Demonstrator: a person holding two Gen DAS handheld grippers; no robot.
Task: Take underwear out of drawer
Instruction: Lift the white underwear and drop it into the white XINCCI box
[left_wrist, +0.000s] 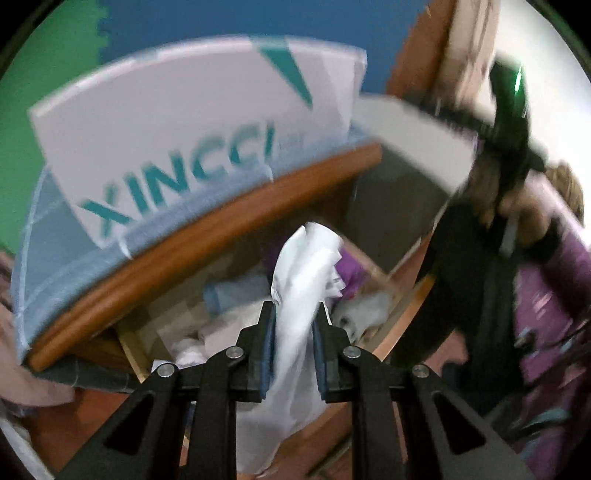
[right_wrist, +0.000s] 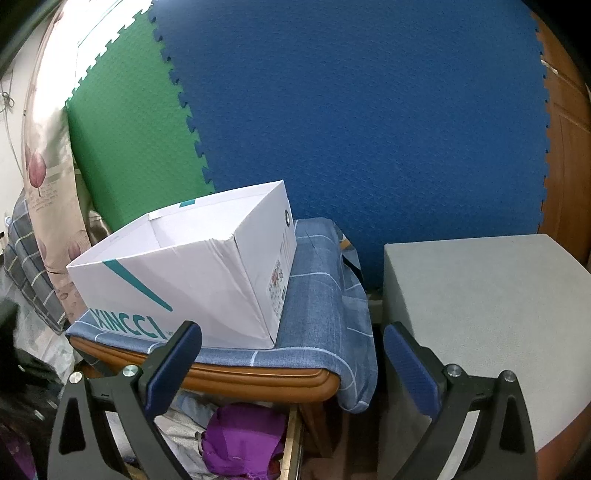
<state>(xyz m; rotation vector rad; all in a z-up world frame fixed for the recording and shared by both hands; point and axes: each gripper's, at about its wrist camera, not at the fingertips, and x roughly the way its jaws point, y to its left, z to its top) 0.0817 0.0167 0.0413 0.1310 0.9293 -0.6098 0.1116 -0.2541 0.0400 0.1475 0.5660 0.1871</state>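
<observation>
My left gripper (left_wrist: 295, 310) is shut on a piece of white underwear (left_wrist: 303, 266). The cloth runs up between the blue pads and hangs down below them, lifted above the open wooden drawer (left_wrist: 391, 317). A purple garment (left_wrist: 351, 273) and other pale clothes lie in the drawer beneath it. In the right wrist view my right gripper (right_wrist: 293, 332) stands open with nothing between its fingers, over the drawer's (right_wrist: 291, 443) right end, where the purple garment (right_wrist: 243, 439) shows. The left wrist view is blurred.
A white open box (right_wrist: 207, 280) with teal lettering sits on a blue checked cloth (right_wrist: 325, 295) over the wooden top (right_wrist: 258, 376) above the drawer. A grey block (right_wrist: 480, 295) stands to the right. Blue and green foam mats line the wall. A person's purple sleeve (left_wrist: 554, 295) is at the right.
</observation>
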